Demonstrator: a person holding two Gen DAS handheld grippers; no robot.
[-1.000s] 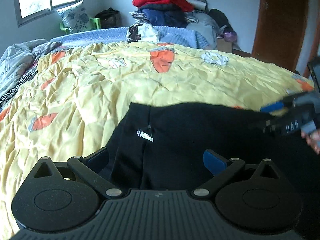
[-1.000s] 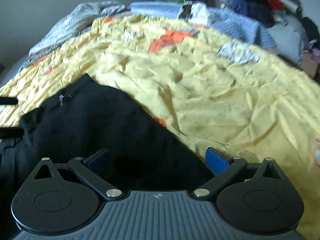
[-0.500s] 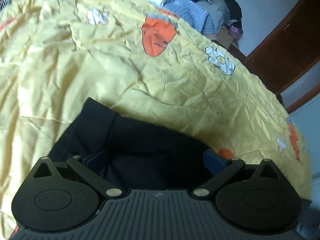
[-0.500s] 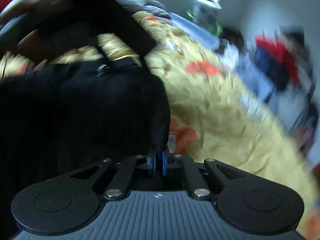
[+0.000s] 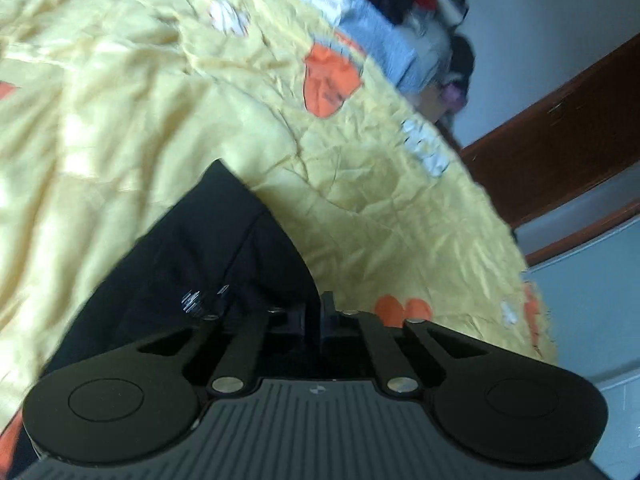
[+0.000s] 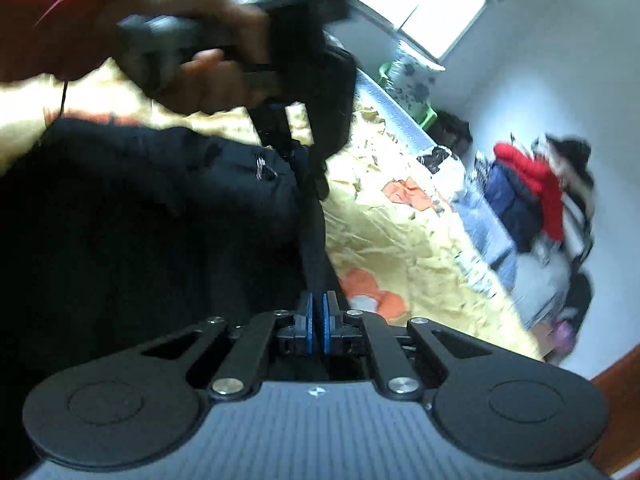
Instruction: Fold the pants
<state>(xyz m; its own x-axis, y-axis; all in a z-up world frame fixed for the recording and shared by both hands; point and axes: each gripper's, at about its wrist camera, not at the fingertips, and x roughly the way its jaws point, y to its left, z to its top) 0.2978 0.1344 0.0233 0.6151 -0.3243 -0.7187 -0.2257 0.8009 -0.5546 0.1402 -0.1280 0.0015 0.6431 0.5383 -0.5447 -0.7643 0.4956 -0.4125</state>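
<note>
Both wrist views look steeply down, rolled sideways, close over the black pants (image 5: 208, 264). They share the yellow bedspread (image 6: 400, 236) and clothes pile (image 6: 532, 196).

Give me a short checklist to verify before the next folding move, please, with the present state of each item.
1. Left gripper shut on pants: ok; its jaws have just closed with cloth between them.
2. Right gripper shut on pants' edge: ok.
3. Both grippers hold the same edge: cannot tell.
4. Bedspread not caught in either gripper: cannot tell.
5. Bedspread bare beyond the pants for laying them down: ok.
6. Pants flat, no bunching: not ok, cloth looks bunched in the right view.
</note>
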